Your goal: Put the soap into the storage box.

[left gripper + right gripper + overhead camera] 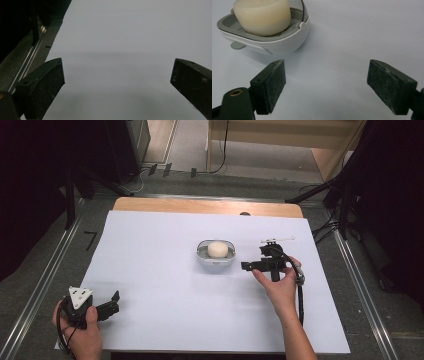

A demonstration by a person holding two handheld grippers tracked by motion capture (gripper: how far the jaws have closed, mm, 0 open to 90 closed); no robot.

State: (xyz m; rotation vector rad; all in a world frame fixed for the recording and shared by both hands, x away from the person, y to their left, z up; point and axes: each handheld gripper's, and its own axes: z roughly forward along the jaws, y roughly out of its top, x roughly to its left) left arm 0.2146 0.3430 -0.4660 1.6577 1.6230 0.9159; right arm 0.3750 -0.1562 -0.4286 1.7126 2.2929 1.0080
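**Both grippers empty, soap dish at mid-table**

White sheeting (165, 285) covers your table, with a strip of bare wood (200, 206) showing along the far edge and dark curtains to either side. Near the middle of the sheet sits a small white and grey dish (216, 257) with a pale, round bar of soap (218, 249) lying on its grey inner tray.

Your right gripper (246, 265) hangs just to the right of the dish, pointing toward it, near but not touching. In the right gripper view its two black jaws stand wide apart with only white sheet between them, and the dish (284, 43) and soap (262, 16) lie just beyond the left-hand jaw. Nothing is held. A thin white piece (277, 239) shows just past that gripper; what it is cannot be made out.

Your left gripper (114, 301) rests at the near left corner of the sheet, well apart from the dish. Its jaws are also spread, and the left gripper view shows bare sheet (120, 50) between them.
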